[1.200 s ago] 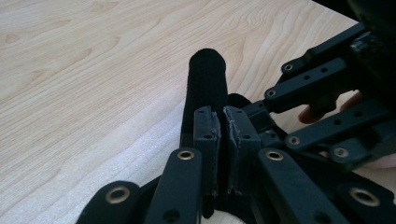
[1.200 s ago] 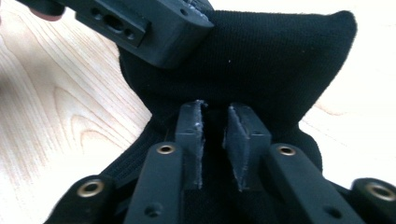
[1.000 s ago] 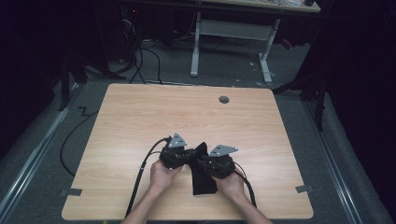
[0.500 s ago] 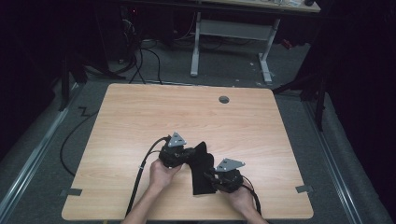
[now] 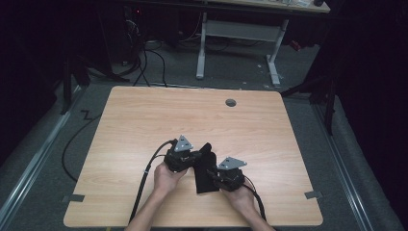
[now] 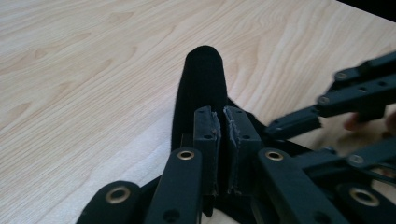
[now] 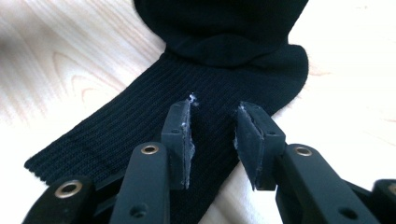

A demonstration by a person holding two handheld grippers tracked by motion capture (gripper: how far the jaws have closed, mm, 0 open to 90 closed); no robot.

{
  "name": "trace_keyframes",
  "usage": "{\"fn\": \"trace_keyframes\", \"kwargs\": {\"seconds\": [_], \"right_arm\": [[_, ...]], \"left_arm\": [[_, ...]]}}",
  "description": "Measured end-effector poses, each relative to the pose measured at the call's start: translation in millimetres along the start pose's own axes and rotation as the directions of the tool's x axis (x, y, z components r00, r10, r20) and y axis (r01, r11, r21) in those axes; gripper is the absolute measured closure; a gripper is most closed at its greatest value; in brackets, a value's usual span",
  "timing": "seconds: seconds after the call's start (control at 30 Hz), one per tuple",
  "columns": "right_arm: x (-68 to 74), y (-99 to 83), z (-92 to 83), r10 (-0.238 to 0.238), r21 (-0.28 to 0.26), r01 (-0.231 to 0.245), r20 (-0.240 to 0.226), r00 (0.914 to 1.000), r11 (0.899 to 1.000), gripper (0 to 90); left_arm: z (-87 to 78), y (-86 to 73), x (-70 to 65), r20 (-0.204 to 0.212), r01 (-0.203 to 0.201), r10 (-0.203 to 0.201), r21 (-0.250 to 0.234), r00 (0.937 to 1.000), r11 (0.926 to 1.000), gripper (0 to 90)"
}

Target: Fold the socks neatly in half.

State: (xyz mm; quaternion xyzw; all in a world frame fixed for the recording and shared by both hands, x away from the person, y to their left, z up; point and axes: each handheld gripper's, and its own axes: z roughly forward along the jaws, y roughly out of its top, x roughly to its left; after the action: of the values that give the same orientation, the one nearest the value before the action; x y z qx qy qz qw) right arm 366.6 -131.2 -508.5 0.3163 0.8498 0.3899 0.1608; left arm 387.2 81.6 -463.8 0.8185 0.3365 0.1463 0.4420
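while the left gripper (image 5: 182, 156) pins one end of the black sock (image 5: 204, 169), the high view puts that sock near the front edge of the counter (image 5: 144, 120), between the two hands, with the right gripper (image 5: 226, 175) at the sock's lower right side. a small round grommet (image 5: 231, 102) sits well beyond the sock, toward the far edge.

seen from the left gripper view, the fingers (image 6: 205, 140) are pressed narrow on a fold of the sock (image 6: 201, 79), which rises as a dark hump just past them; the other gripper's linkage (image 6: 359, 91) shows to the right of the sock.

seen from the right gripper view, the fingers (image 7: 180, 135) stand partly apart, having just been opening, and hover over the sock's ribbed cuff (image 7: 130, 135) without pinching it; the cloth lies flat below the gap, the folded bulk (image 7: 224, 28) just beyond.

to do this well, i judge the left grip should stay firm as an anchor, while the right fingers drop squarely onto a single layer of the cuff before closing, so the fold stays neat and does not drag.
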Motion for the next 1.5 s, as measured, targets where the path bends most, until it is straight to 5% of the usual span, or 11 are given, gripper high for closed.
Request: {"fn": "trace_keyframes", "kwargs": {"seconds": [0.37,0.57,0.9,1.5], "right_arm": [[-2.6,2.4,4.1,0.025,-0.004,-0.025,0.008,0.9997,1.000,64.7],[-4.6,1.7,1.4,0.044,-0.004,-0.044,-0.003,0.9990,0.999,60.6],[-3.9,0.3,-24.3,0.020,-0.046,-0.022,-0.045,0.9988,0.999,58.7],[-3.6,4.0,6.4,0.051,0.002,-0.051,-0.042,0.9978,0.999,62.2]], "left_arm": [[5.4,-16.8,-18.7,0.055,-0.040,0.037,0.038,0.9978,0.9985,83.9],[9.0,-22.8,-21.9,0.050,-0.053,0.051,0.055,0.9975,0.9971,83.9],[15.0,-24.9,-6.1,0.016,-0.024,0.023,0.059,0.9996,0.9979,84.1],[14.9,-19.7,4.8,0.019,-0.010,0.009,0.034,0.9998,0.9994,84.2]]}}
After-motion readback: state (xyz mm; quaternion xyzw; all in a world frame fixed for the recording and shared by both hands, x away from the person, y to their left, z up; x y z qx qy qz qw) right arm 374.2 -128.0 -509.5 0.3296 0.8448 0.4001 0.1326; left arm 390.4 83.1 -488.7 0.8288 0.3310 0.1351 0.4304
